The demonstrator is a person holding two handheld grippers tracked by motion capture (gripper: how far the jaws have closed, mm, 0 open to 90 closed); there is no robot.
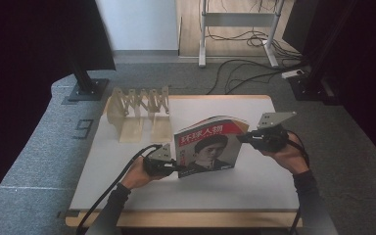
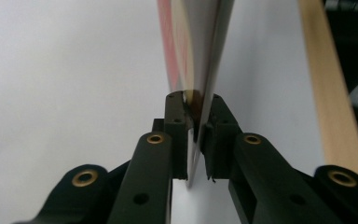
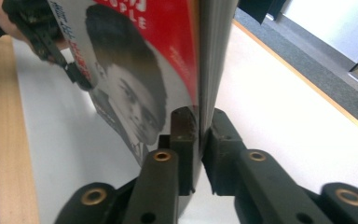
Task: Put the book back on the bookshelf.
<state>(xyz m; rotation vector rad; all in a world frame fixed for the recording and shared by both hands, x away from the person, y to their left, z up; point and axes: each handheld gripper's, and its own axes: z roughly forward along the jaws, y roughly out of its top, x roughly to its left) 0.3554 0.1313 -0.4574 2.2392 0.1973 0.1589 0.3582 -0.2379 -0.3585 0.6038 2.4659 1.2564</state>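
At the far left of the bench (image 1: 254, 188), toward its back edge, a pale wooden accordion rack (image 1: 138, 105) stands on the white top, well apart from everything else. Nearer the person, the left hand (image 1: 139, 175) comes in from the bottom of the high view and holds the left hand-held gripper (image 1: 177, 166), its cable trailing back along the sleeve. Its jaws are pressed onto the lower left corner of a magazine (image 1: 210, 147); in the left gripper view the left hand-held gripper (image 2: 195, 126) has the thin edge of the magazine (image 2: 205, 56) squeezed between the two black jaws, with the pages rising away from it above the white top.

The magazine stands upright near the middle of the bench, raised and tilted, its red-headed cover with a printed portrait facing the person. Whether its lower edge touches the surface cannot be told.

At its upper right edge the right hand-held gripper (image 1: 243, 137), held by the right hand (image 1: 289, 155), pinches the thick side of the pages. In the right gripper view the right hand-held gripper (image 3: 201, 135) has its jaws clamped either side of the magazine (image 3: 135, 79), and the left hand-held gripper (image 3: 81, 80) shows farther off, gripping the cover's far corner. The wooden rim of the bench (image 3: 9, 140) runs down the left side there.
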